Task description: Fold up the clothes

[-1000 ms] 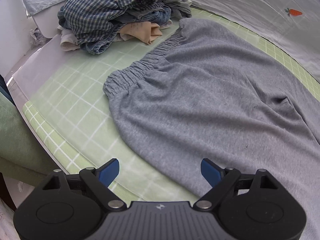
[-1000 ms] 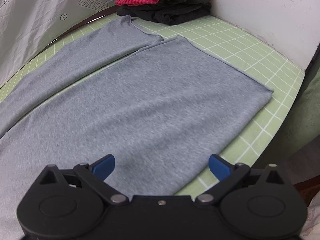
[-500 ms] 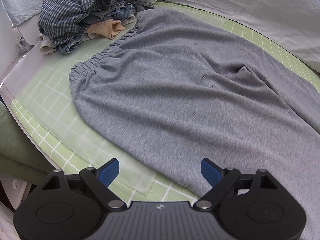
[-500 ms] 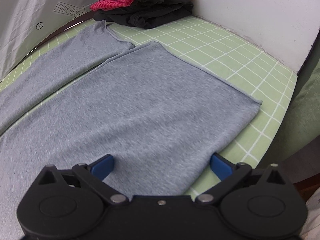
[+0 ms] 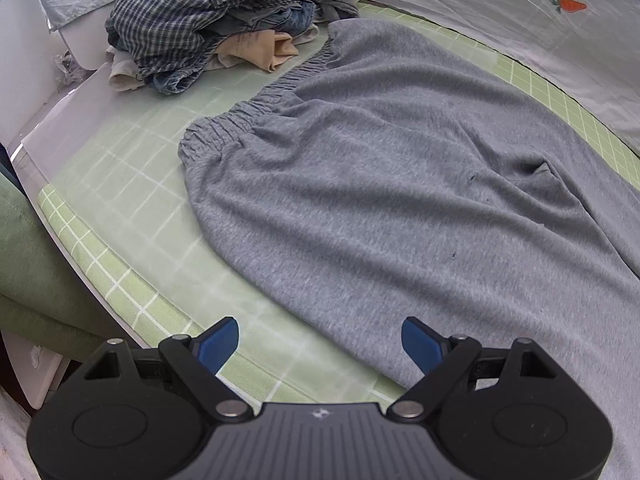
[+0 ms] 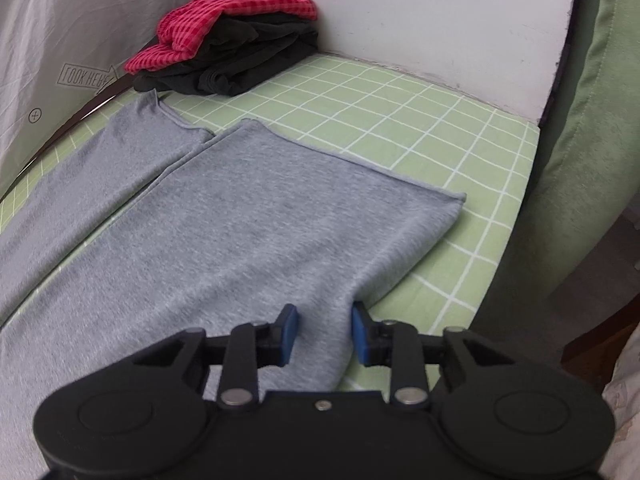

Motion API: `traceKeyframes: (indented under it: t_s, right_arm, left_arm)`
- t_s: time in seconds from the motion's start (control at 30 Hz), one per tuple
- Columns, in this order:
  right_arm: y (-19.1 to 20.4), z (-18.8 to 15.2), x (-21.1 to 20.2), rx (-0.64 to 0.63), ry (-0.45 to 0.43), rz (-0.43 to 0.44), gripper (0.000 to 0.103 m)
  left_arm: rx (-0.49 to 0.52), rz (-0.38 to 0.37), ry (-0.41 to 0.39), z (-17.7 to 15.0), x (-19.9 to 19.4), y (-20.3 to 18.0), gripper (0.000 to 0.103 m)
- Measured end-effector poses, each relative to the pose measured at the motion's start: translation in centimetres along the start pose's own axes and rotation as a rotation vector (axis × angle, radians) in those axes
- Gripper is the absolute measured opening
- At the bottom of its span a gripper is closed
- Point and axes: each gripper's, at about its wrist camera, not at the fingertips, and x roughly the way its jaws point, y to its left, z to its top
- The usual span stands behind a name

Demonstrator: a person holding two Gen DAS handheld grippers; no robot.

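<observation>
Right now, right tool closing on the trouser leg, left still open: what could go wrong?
1. The right tool is pinching a fold near the trousers' side edge, not the hem corner; it may catch only one layer, and the leg could sag or twist when lifted.
2. The left tool is open and holds nothing, so a one-sided pull would probably drag the waistband askew.
3. The waistband lies close to the pile; sliding could snag it.

Grey trousers [image 5: 400,208] on a light green surface [image 6: 400,120] gridded in white. Blue-and-white checked shirt [image 5: 180,12] atop a heap; red-and-black checked cloth [image 6: 224,20] over black clothes [image 6: 248,60]. Black tools, blue fingertips [image 6: 286,334]. Orange carrot print [image 5: 570,5] on pale grey sheet [image 5: 520,20].
</observation>
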Motion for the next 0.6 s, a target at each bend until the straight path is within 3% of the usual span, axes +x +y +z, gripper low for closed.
traceKeyframes:
  t_s: [0.07, 0.13, 0.2, 0.47, 0.6]
  right_arm:
    - [-0.3, 0.0, -0.2, 0.028, -0.011, -0.013, 0.012]
    - [-0.2, -0.1, -0.2, 0.047, -0.014, -0.024, 0.008]
    - [0.0, -0.1, -0.2, 0.066, -0.017, -0.035, 0.007]
    - [0.0, -0.2, -0.4, 0.19, -0.013, -0.056, 0.002]
    - [-0.4, -0.2, -0.9, 0.282, -0.018, -0.049, 0.002]
  left_arm:
    - [-0.045, -0.003, 0.005, 0.9, 0.7, 1.7, 0.088]
    - [-0.104, -0.019, 0.019, 1.8, 1.6, 3.6, 0.085]
    - [-0.166, -0.04, 0.037, 2.9, 2.7, 5.6, 0.078]
    - [-0.283, -0.056, 0.033, 6.7, 6.3, 9.7, 0.077]
    - [-0.265, -0.058, 0.0, 8.2, 7.0, 9.7, 0.077]
